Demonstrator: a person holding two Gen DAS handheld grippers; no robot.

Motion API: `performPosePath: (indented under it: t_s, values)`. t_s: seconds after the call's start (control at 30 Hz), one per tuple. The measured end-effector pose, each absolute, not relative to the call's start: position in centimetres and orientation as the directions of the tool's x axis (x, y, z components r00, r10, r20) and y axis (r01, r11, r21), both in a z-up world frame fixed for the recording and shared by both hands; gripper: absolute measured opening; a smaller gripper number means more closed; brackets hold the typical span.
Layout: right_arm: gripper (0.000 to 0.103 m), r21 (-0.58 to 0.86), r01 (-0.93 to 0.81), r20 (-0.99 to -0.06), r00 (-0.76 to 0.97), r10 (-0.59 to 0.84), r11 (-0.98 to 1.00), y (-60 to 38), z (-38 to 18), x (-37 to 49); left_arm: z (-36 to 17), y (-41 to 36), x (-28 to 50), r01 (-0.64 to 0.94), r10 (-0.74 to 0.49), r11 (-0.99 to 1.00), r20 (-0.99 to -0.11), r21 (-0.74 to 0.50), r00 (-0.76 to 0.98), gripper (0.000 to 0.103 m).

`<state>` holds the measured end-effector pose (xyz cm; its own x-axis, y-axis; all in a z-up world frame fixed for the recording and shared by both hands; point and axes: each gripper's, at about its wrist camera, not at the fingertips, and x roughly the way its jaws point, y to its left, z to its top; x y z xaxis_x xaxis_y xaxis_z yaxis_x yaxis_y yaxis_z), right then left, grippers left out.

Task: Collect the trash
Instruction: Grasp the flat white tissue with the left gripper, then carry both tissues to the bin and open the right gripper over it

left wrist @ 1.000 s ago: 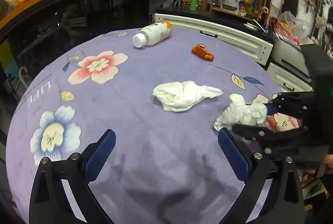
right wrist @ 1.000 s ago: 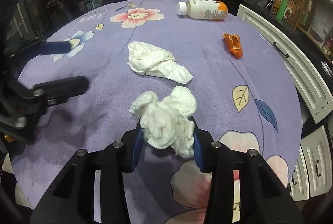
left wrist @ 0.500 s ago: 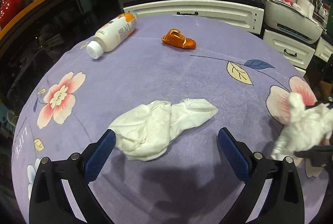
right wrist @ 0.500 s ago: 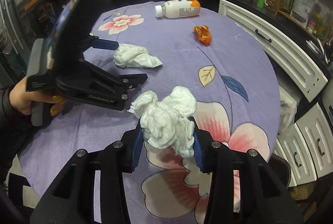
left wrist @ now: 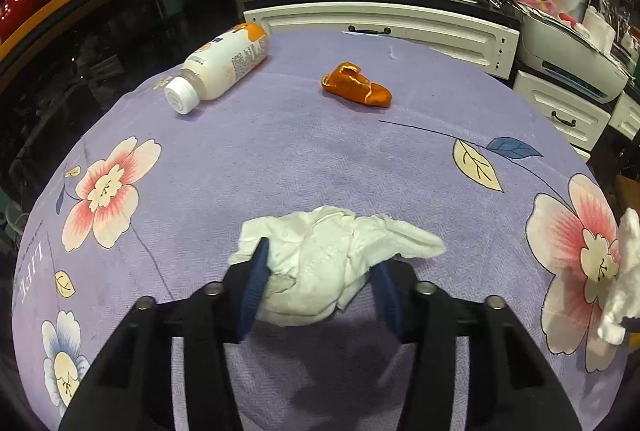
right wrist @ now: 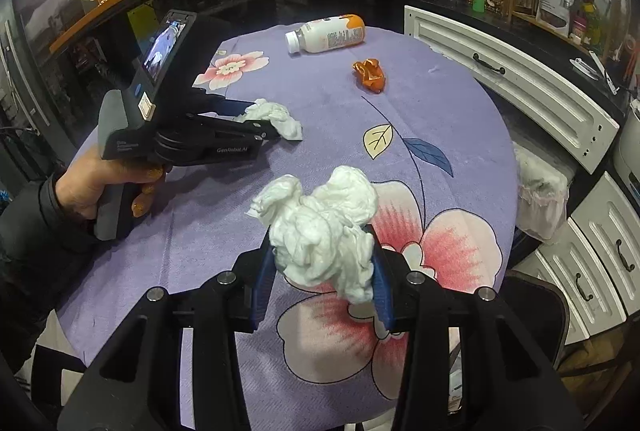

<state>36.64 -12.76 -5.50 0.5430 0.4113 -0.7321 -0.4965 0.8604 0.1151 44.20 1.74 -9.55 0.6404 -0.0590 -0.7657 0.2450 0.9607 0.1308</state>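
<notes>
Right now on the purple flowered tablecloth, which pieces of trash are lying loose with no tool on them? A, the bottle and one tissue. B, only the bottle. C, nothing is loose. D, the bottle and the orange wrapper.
D: the bottle and the orange wrapper lie free at the far side, while the left tool clamps the flatter tissue and the right tool clamps the balled tissue.

Purple tablecloth (left wrist: pixel 304 159), printed with pink-and-cream flowers, a pale blue flower at lower left, 1 yellow and 1 blue leaf at right. White crumpled tissue (left wrist: pixel 320 271) at lower centre, between blue pads (left wrist: pixel 252 287) on black fingers. Orange wrapper (left wrist: pixel 356 91) at upper centre. White bottle (left wrist: pixel 220 67) with orange base, upper left.
</notes>
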Motion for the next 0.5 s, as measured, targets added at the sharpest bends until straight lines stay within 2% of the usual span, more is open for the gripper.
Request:
performPosePath:
  t_s: [0.1,0.2,0.5]
  values:
    - [0.042,0.119,-0.489,-0.73,0.547,0.41,0.864,-13.0,-5.7,36.5,-9.4,1.5,43.9,0.234,-0.028,0.957,-0.751,0.17,0.66,0.027]
    - [0.042,0.127,-0.478,-0.726,0.552,0.41,0.869,-13.5,-5.7,36.3,-9.1,1.4,43.4,0.221,-0.027,0.96,-0.736,0.169,0.676,0.018]
    - [0.042,0.164,-0.417,-0.704,0.586,0.402,0.894,-16.4,-6.0,35.4,-6.4,0.0,39.4,0.237,-0.089,0.962,-0.666,0.135,0.741,0.016]
